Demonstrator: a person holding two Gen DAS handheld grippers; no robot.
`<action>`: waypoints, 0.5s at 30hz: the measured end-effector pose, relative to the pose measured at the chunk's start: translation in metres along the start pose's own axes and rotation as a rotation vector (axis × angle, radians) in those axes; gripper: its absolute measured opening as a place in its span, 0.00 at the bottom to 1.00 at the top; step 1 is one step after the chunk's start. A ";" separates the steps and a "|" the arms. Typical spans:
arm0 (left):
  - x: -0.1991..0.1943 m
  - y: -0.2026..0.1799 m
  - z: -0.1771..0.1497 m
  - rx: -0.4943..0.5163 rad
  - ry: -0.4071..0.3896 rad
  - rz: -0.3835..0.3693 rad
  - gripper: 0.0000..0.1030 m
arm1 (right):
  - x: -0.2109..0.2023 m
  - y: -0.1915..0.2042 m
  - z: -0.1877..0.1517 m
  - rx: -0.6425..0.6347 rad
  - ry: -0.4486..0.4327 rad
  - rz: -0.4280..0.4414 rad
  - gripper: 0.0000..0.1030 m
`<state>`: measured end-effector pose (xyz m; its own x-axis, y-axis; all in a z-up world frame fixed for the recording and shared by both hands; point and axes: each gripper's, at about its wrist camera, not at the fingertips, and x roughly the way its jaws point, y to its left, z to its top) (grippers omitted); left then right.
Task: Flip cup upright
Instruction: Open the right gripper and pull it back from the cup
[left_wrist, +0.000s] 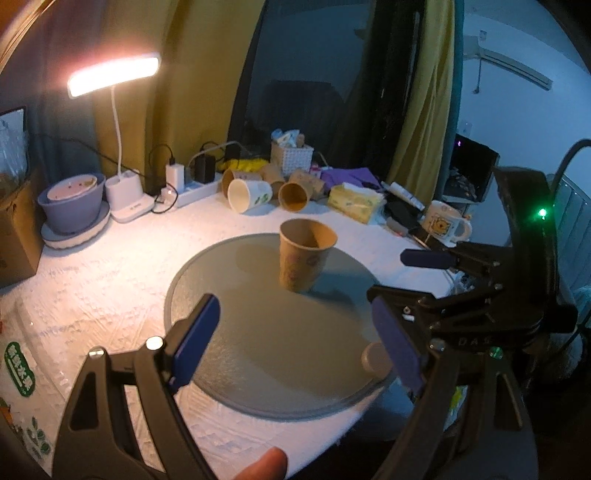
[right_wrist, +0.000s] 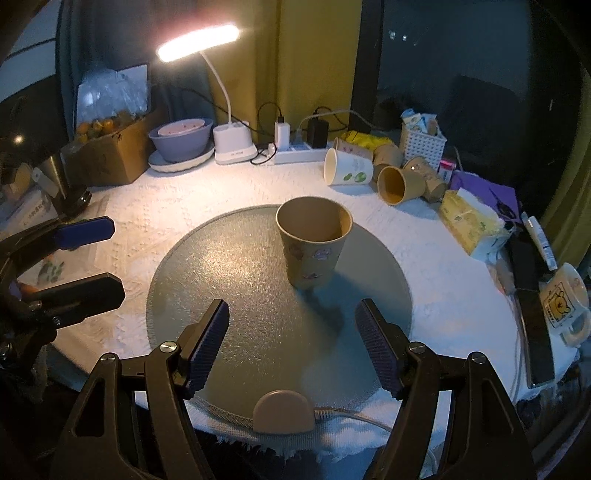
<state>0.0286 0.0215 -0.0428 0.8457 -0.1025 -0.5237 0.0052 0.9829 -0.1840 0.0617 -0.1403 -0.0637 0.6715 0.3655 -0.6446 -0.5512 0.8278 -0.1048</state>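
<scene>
A brown paper cup (left_wrist: 304, 258) stands upright, mouth up, on a round grey glass mat (left_wrist: 258, 350); it also shows in the right wrist view (right_wrist: 314, 243) on the mat (right_wrist: 229, 280). My left gripper (left_wrist: 299, 332) is open and empty, a short way in front of the cup. My right gripper (right_wrist: 291, 332) is open and empty, just in front of the cup, not touching it. The right gripper also shows at the right of the left wrist view (left_wrist: 406, 284), and the left gripper at the left of the right wrist view (right_wrist: 107, 258).
Several cups (right_wrist: 384, 173) lie on their sides at the back, by a white basket (right_wrist: 423, 144) and tissue pack (right_wrist: 471, 221). A lit desk lamp (right_wrist: 229, 122), power strip (right_wrist: 299, 153), bowl (right_wrist: 183, 142), cardboard box (right_wrist: 107, 155) and a bear mug (right_wrist: 565, 302) ring the table.
</scene>
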 end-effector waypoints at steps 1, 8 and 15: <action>-0.003 -0.001 0.000 0.003 -0.008 -0.001 0.83 | -0.004 0.000 0.000 0.001 -0.007 -0.002 0.72; -0.023 -0.012 0.004 0.032 -0.050 0.012 0.83 | -0.033 0.005 -0.001 -0.005 -0.062 -0.016 0.72; -0.049 -0.024 0.010 0.045 -0.124 0.001 0.83 | -0.066 0.008 -0.001 -0.011 -0.126 -0.038 0.72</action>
<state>-0.0076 0.0046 -0.0050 0.9053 -0.0846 -0.4163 0.0259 0.9891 -0.1447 0.0129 -0.1580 -0.0226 0.7486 0.3847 -0.5400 -0.5286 0.8379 -0.1359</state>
